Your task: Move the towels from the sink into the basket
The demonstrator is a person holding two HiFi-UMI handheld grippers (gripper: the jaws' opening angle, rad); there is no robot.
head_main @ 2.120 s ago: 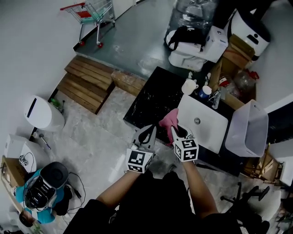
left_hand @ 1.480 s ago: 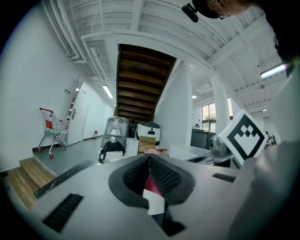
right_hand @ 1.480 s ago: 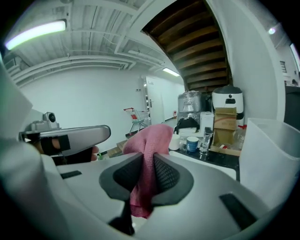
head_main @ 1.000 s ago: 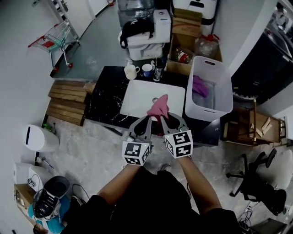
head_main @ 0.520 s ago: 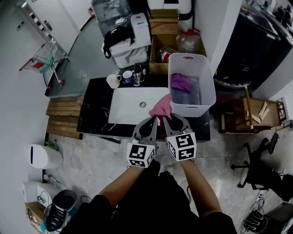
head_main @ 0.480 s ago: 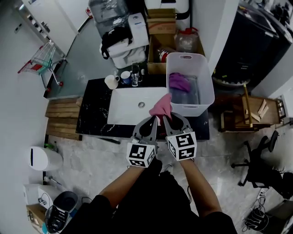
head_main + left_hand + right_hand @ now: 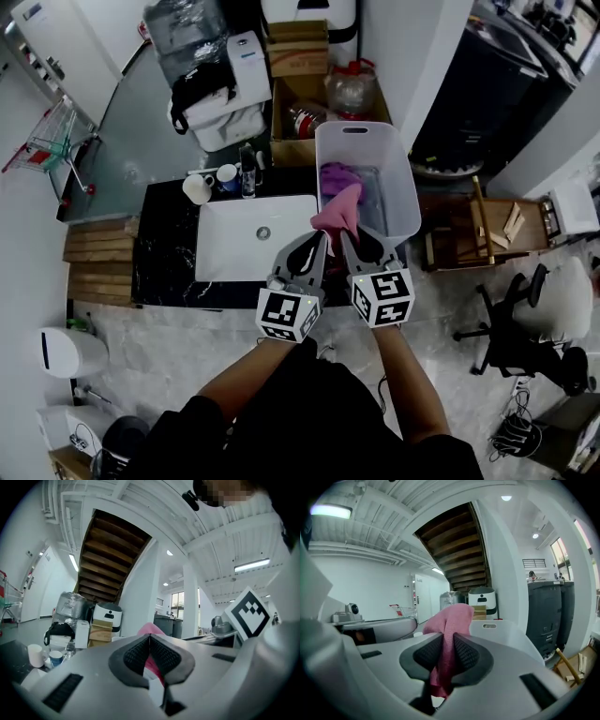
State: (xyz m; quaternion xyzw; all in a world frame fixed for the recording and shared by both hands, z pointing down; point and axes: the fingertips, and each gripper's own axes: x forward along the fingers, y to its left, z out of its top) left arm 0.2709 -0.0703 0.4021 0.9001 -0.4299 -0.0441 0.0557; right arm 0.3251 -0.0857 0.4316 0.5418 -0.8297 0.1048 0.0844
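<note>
Beside counter, basket with purple towel

Bright, even light from ceiling strip lamps; fisheye bends edges, corners vignetted dark.

A black marble-patterned counter spans the middle left of the frame, with a white rectangular sink set in it. Along its upper edge stand a white mug and a small blue cup. A white plastic basket stands at its right end.
</note>
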